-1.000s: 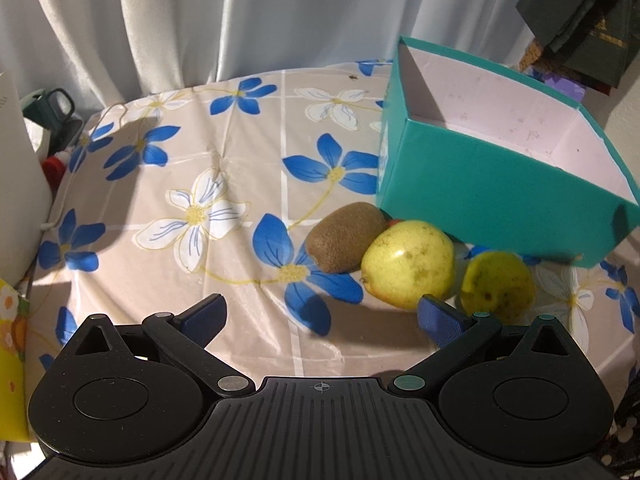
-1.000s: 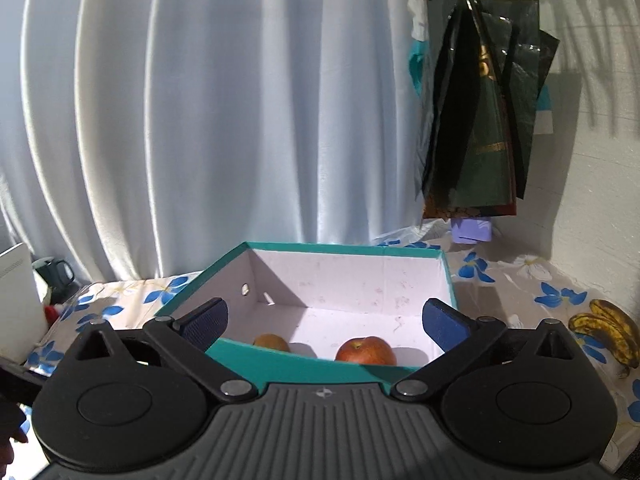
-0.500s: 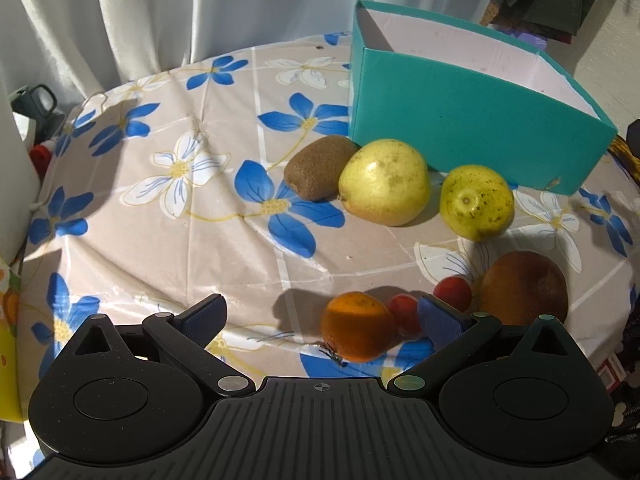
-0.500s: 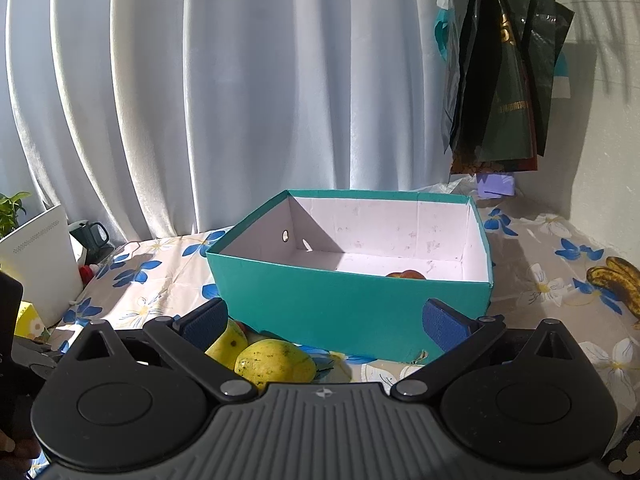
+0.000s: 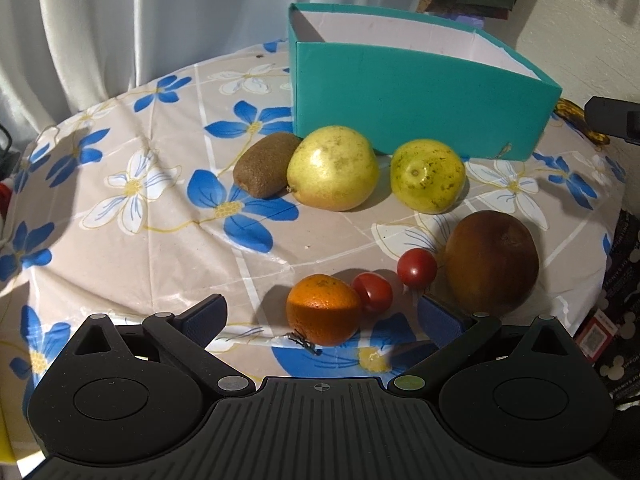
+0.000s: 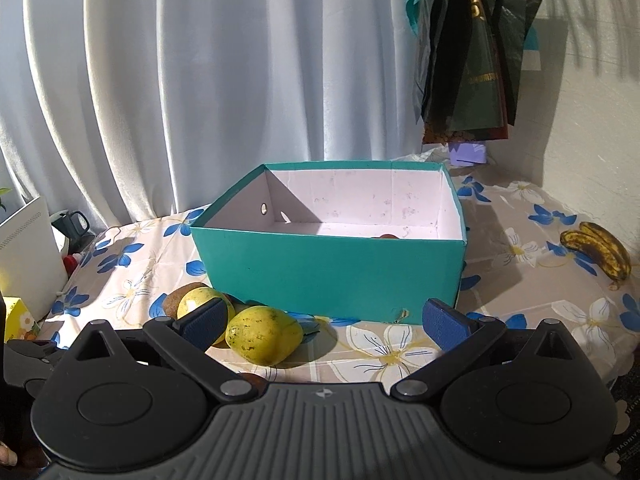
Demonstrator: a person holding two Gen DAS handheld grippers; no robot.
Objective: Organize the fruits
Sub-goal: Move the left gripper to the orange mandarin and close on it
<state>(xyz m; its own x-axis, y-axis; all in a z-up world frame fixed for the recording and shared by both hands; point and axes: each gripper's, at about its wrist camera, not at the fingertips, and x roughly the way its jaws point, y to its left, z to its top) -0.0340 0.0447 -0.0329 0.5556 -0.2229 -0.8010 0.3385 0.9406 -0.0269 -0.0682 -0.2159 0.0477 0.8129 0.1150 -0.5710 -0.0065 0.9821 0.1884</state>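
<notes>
orange (image 5: 323, 309) between open left gripper (image 5: 322, 318) fingers; tomatoes (image 5: 373, 291) just beside

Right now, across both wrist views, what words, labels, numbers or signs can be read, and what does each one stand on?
"SUPPORTI...": white lettering running up the dark printed packaging beside the table's right edge, cut off by the picture edge and only partly legible.
Gold print on the hanging dark bags: too blurred to read.
Teal box: no text visible on the walls that show.
</notes>
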